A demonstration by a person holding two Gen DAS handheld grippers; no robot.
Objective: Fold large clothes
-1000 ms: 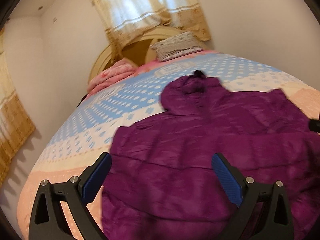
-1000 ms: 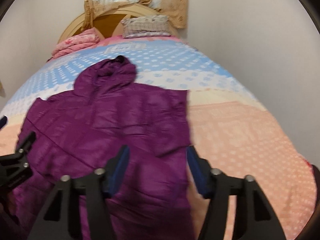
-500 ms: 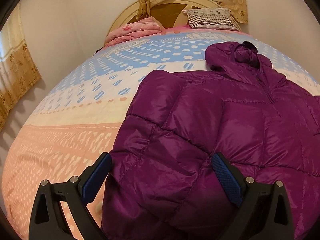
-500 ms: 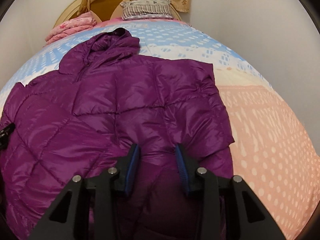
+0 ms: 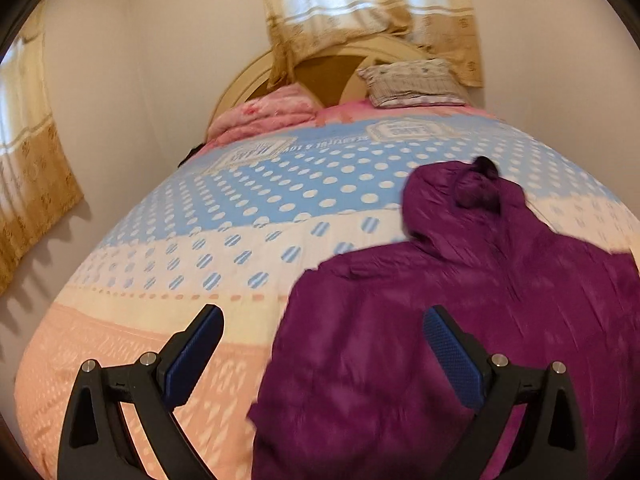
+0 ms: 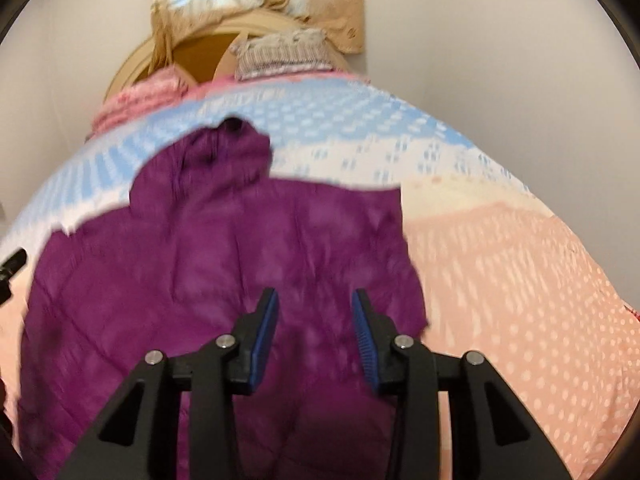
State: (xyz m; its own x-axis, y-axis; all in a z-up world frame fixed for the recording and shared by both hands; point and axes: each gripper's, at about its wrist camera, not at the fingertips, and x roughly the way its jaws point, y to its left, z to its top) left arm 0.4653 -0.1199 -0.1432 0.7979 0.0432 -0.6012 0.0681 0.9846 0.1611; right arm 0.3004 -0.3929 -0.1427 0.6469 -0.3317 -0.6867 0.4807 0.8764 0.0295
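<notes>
A bed (image 5: 240,240) carries a cover of blue, white and peach dotted bands. At its head, a grey pillow (image 5: 412,82) leans on the cream headboard (image 5: 248,84), beside a pink blanket (image 5: 264,114). Beige curtains (image 5: 360,8) hang behind.

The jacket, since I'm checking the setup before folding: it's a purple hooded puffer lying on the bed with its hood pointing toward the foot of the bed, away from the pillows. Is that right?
Not quite. The purple hooded jacket does lie on the bed, but its hood points toward the headboard and pillow, not the foot. The right wrist view shows it.
</notes>
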